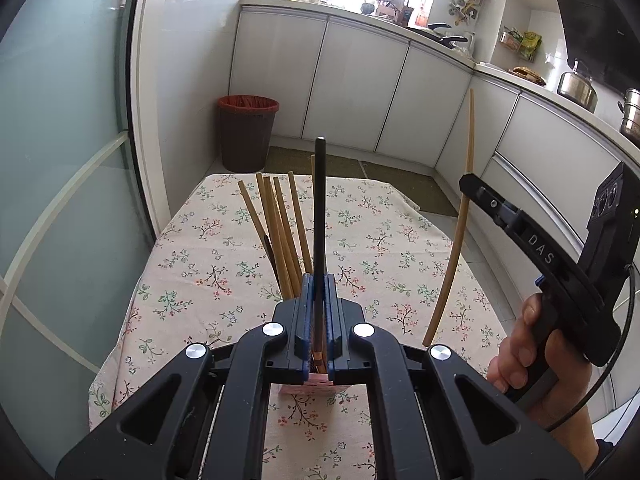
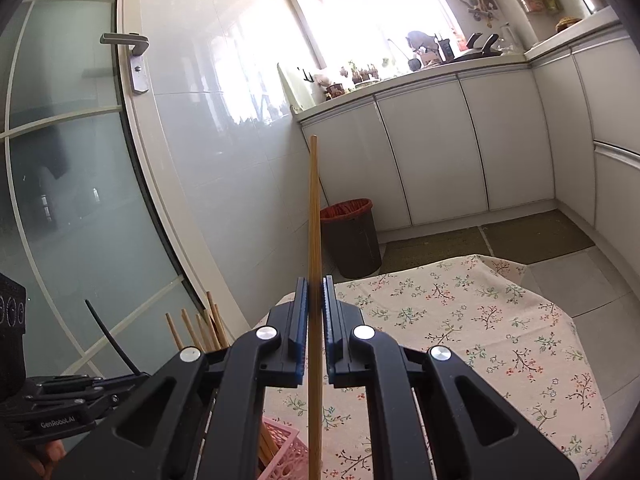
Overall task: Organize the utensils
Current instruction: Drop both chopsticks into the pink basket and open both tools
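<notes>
Chopsticks: left gripper pinches a black chopstick upright, directly over the pink basket. Bundle of wooden chopsticks leans out of that basket toward 11 o'clock, crowding the drop path. Right gripper, at 3 o'clock in the left wrist view, clamps a single wooden chopstick above the floral tablecloth. Brown bin sits past the table at 12 o'clock.

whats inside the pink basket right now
Several wooden chopsticks stand in the pink basket, leaning apart. The black chopstick reaches down toward it too, but both grippers cover the basket's bottom.
</notes>
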`<state>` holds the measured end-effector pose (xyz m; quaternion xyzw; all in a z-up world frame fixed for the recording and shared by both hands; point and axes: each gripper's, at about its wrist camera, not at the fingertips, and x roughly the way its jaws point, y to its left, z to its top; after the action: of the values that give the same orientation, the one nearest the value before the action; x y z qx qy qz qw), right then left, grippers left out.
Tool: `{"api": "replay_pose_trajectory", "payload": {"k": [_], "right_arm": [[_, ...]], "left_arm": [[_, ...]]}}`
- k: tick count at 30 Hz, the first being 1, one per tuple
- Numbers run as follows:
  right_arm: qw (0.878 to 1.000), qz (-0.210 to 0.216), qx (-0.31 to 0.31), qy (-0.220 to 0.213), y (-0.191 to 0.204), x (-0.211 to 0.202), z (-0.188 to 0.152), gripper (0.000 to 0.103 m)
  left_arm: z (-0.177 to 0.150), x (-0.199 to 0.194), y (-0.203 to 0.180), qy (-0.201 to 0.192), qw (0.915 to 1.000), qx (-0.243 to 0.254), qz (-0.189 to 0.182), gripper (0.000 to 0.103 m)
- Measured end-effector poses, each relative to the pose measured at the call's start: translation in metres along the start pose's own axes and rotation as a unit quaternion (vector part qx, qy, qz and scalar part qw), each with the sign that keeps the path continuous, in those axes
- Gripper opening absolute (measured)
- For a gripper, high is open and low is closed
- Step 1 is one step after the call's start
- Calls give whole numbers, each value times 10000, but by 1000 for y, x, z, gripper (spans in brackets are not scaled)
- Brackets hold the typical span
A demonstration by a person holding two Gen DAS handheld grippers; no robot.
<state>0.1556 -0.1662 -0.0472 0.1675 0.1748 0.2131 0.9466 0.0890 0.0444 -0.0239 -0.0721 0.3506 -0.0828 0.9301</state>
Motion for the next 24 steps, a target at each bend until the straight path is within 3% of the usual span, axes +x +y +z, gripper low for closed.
{"api": "replay_pose_trajectory", "payload": {"k": [10, 21, 24], "right_arm": [[9991, 338, 49, -269, 22, 16, -15, 7], [9994, 148, -43, -304, 35, 32, -36, 7], [9996, 71, -137, -257, 39, 37, -42, 7]], "left_arm": [[-9, 23, 0, 388, 9991, 104, 130, 4], [-11, 34, 10, 707, 9972, -223, -63, 5], [-10, 30, 12, 629, 9976, -293, -61, 6]]}}
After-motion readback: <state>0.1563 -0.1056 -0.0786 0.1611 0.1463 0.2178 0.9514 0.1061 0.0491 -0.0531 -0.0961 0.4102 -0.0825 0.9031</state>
